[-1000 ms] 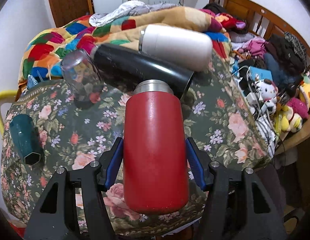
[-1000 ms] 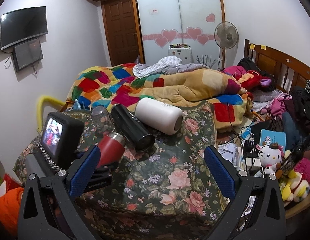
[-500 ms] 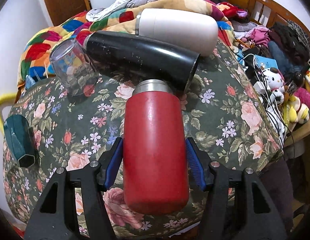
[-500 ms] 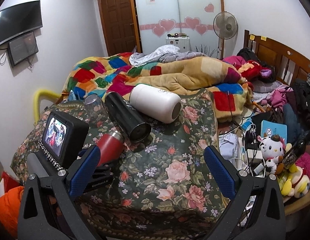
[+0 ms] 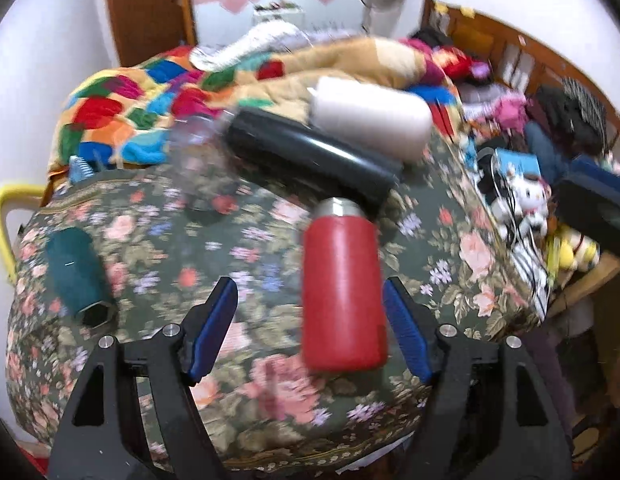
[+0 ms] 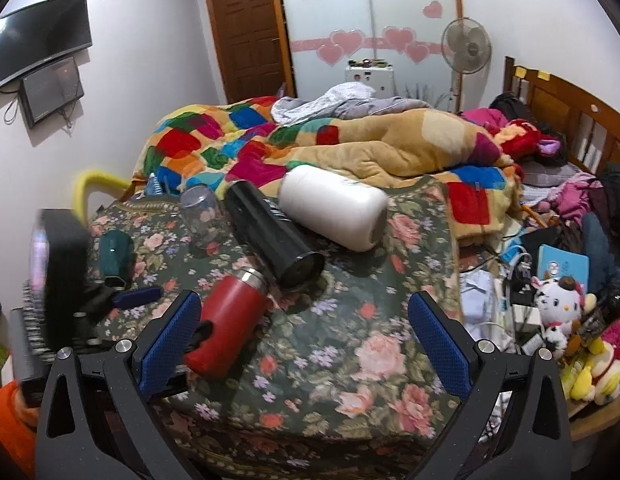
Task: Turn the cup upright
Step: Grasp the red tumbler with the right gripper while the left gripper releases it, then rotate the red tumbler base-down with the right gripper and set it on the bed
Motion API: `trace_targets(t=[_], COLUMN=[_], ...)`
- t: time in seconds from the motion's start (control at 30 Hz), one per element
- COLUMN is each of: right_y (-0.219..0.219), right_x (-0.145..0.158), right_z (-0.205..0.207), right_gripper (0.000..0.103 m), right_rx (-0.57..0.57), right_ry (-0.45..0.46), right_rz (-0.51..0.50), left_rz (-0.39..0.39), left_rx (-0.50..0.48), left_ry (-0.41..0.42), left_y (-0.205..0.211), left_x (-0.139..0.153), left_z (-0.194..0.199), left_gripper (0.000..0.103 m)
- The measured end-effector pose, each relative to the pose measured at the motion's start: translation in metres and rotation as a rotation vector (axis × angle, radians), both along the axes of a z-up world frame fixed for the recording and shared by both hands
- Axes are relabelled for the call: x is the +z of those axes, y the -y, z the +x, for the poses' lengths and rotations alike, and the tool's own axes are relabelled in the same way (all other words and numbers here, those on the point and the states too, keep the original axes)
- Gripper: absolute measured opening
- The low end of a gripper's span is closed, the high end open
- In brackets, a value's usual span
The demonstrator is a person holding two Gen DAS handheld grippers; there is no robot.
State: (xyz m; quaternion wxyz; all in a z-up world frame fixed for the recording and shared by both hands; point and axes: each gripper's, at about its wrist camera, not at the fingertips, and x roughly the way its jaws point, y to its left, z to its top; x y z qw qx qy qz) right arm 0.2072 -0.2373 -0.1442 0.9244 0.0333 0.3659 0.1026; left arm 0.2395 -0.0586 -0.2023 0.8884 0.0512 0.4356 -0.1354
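Blue-padded fingers (image 5: 214,326) of the left gripper (image 5: 310,330) stand wide apart, and the red cylindrical metal cup with a steel neck (image 5: 341,288) lies between them, nearer the right pad, with a clear gap on its left. That cup rests on its side on the dark green floral cloth (image 5: 158,256), its flat base toward the camera and its silver neck pointing away, close to the mouth end of a long black tumbler (image 5: 310,156) that also lies flat. Behind the tumbler lies a fat white cylindrical bottle (image 5: 369,120), and a clear glass (image 6: 200,216) stands beside the tumbler's far end. A dark teal hexagonal cup (image 5: 76,276) lies well to the left. The right gripper (image 6: 306,344) hangs over the cloth's near edge with its blue pads spread and nothing between them.
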Motion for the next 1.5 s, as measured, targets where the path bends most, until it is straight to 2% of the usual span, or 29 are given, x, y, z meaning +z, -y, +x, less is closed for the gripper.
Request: trace_targets(t=[0.1, 0.23, 0.37, 0.43, 0.53, 0.8, 0.9, 1.0, 1.2, 1.33, 1.5], right_y=[-0.012, -0.033, -0.047, -0.052, -0.056, -0.072, -0.082, -0.085, -0.093, -0.105, -0.116], right_x=[-0.011, -0.041, -0.073, -0.088, -0.101, -0.114, -0.11, -0.1, -0.066, -0.053, -0.047], right_z=[0.012, 0.037, 0.059, 0.069, 0.078, 0.093, 0.09, 0.085, 0.07, 0.068, 0.075], right_gripper=[0.1, 0.087, 0.071, 0.068, 0.067, 0.067, 0.065, 0.061, 0.06, 0.059, 0.059], right_rx=[0.029, 0.091, 0.125, 0.13, 0.126, 0.156, 0.179, 0.21, 0.221, 0.241, 0.247], right_ry=[-0.034, -0.157, -0.299, -0.365, -0.427, -0.491, -0.476, -0.445, -0.281, -0.202, -0.153], right_rz=[0.01, 0.037, 0.091, 0.113, 0.153, 0.119, 0.07, 0.064, -0.006, -0.072, -0.11], left_rz=[0.008, 0.047, 0.023, 0.023, 0.011, -0.004, -0.012, -0.019, -0.025, -0.034, -0.041], left_rx=[0.081, 0.162, 0.216, 0.239, 0.253, 0.264, 0.273, 0.28, 0.294, 0.3, 0.306], left_ry=[0.052, 0.095, 0.082, 0.079, 0.077, 0.067, 0.07, 0.072, 0.091, 0.101, 0.104], left_y=[-0.026, -0.051, -0.072, -0.079, -0.085, -0.089, -0.09, -0.092, -0.097, -0.099, -0.099], left_x=[0.011, 0.013, 0.005, 0.001, -0.004, -0.012, -0.011, -0.01, -0.003, 0.0, 0.002], left_z=[-0.01, -0.023, -0.033, -0.038, -0.044, -0.045, -0.046, -0.047, -0.047, -0.048, -0.046], left_gripper=[0.078, 0.079, 0.078, 0.078, 0.079, 0.078, 0.078, 0.079, 0.078, 0.078, 0.078])
